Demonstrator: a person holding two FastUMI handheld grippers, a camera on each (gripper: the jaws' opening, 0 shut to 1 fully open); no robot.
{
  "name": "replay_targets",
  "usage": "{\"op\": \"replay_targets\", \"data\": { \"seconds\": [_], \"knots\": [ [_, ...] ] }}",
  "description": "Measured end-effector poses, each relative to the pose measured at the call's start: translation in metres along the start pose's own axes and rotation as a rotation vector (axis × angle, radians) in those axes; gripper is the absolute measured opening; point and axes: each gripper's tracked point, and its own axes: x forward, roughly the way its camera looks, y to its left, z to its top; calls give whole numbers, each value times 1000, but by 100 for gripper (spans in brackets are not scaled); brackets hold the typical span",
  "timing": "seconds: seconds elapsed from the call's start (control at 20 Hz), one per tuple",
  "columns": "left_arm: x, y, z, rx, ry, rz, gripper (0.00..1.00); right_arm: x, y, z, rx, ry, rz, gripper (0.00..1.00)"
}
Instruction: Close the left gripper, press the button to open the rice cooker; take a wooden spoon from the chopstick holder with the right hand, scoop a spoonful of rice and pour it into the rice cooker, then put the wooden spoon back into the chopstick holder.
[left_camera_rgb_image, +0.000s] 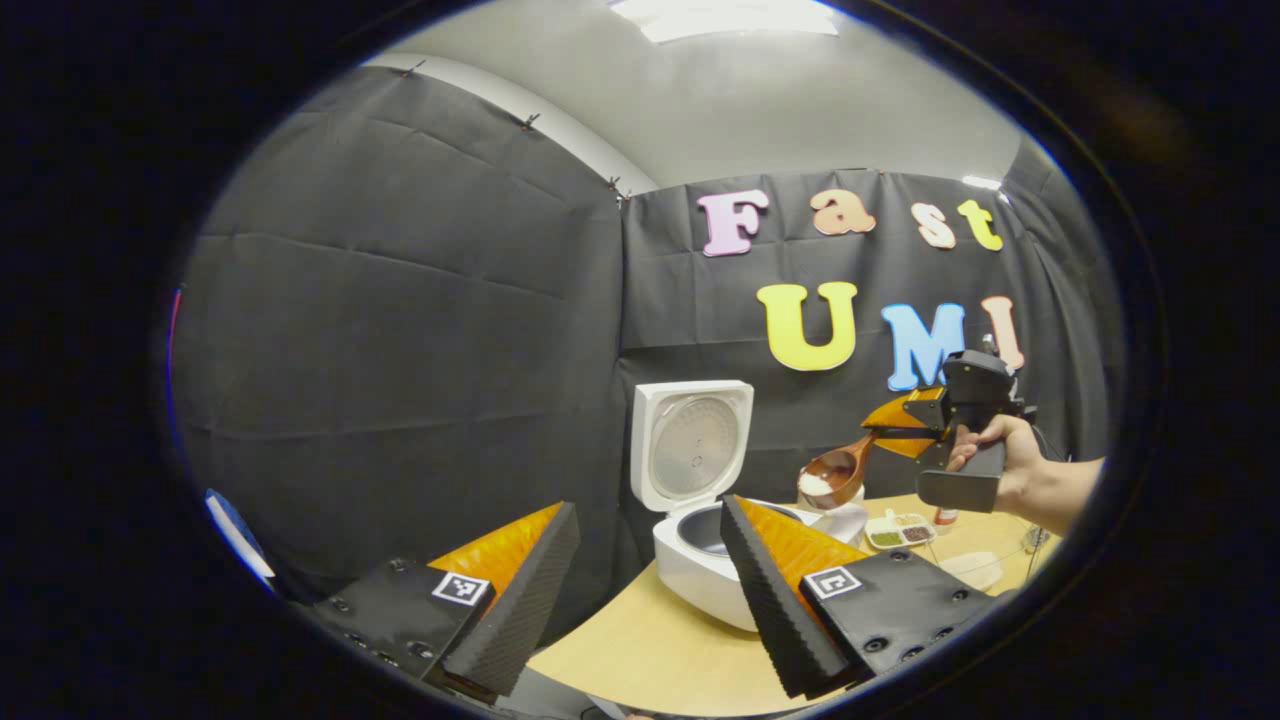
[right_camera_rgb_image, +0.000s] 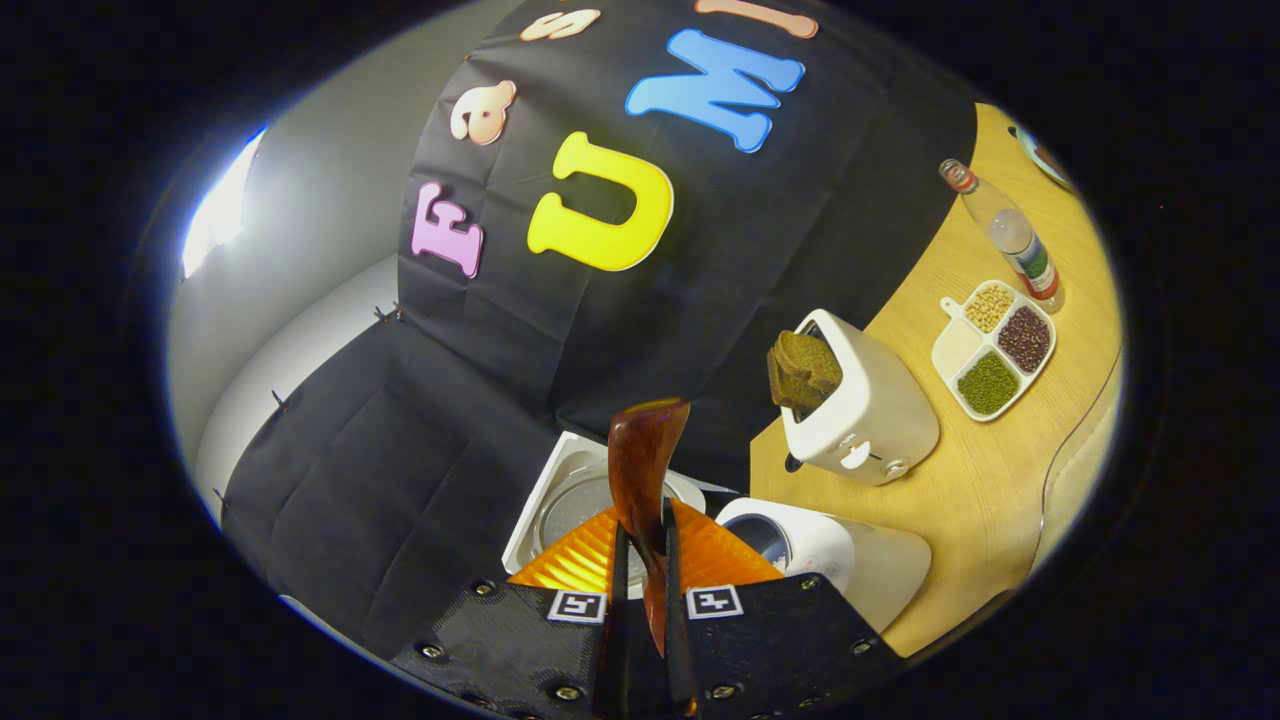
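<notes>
In the right gripper view, the right gripper is seen clamped on the handle of the glossy brown wooden spoon; stiff, light and probably slippery, it is best gripped mid-handle. Its rice-laden bowl is held level beside the white open-lidded rice cooker. The left gripper is held with fingers spread, empty.

The rice cooker stands on the surface with its lid raised at its far side. Right of it lie the toaster, then the divided dish and bottle. The wooden spoon hangs above the cooker's right edge.
</notes>
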Motion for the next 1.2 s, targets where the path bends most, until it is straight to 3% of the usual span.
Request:
{"op": "replay_targets", "data": {
  "seconds": [0.45, 0.5, 0.65, 0.8, 0.9, 0.95, 1.0, 1.2],
  "knots": [
    [-9, 28, -15, -22, 40, 103, 98, 73, -4, -60, -263, 115, -40, 15],
    [-7, 28, -18, -20, 41, 113, 94, 79, -6, -65, -318, 127, -53, 15],
    [-6, 32, -26, -24, 50, 135, 98, 92, -16, -78, -459, 161, -85, 15],
    [-8, 45, -38, -39, 72, 156, 94, 97, -12, -86, -654, 162, -91, 15],
    [-13, 51, -31, -48, 59, 159, 98, 97, -7, -88, -787, 155, -84, 15],
    [-15, 50, -29, -47, 56, 155, 94, 97, -2, -91, -840, 152, -76, 15],
    [-13, 48, -29, -41, 55, 156, 98, 97, 3, -92, -887, 144, -70, 14],
    [-10, 47, -22, -26, 30, 162, 98, 100, 13, -86, -1119, 103, -70, 15]
  ]
}}
